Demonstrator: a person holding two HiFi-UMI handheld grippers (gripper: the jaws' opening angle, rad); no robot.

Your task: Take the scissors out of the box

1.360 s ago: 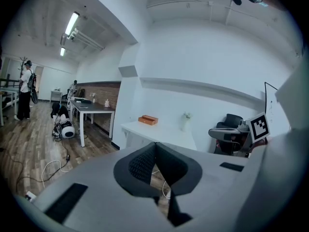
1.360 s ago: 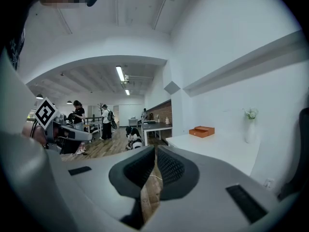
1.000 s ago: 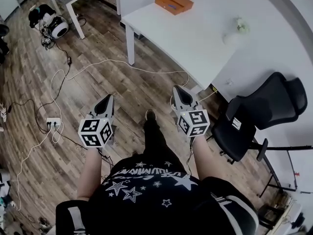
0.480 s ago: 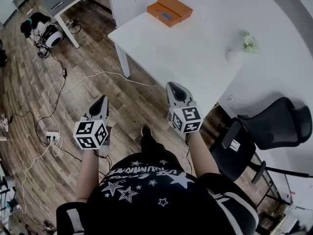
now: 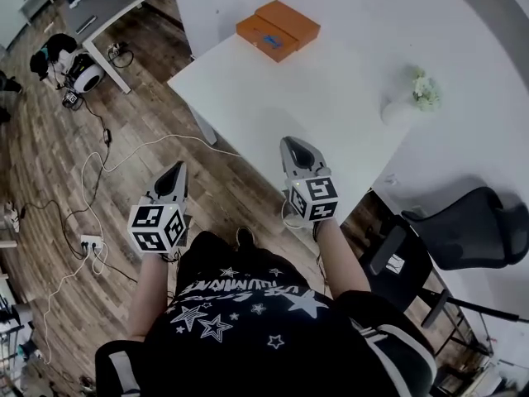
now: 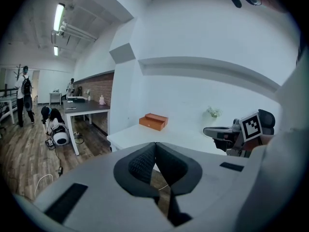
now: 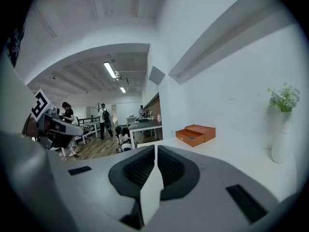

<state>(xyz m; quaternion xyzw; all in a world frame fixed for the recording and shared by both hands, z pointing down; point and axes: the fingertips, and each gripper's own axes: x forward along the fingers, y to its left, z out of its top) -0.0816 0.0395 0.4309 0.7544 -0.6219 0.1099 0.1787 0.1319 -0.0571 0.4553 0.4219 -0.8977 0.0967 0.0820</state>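
Note:
An orange box lies at the far end of the white table, one half open with something blue in it; I cannot make out scissors. The box also shows small in the left gripper view and the right gripper view. My left gripper hangs over the wooden floor, short of the table, shut and empty. My right gripper reaches over the table's near edge, far from the box, its pads together on nothing.
A white vase with flowers stands on the table to the right of my right gripper. A black office chair sits at the right. Cables and a power strip lie on the floor at the left. People stand far back in the room.
The person has walked toward the table. The table and the orange box have drawn nearer, and the right gripper now reaches over the table's edge. Both grippers stay shut.

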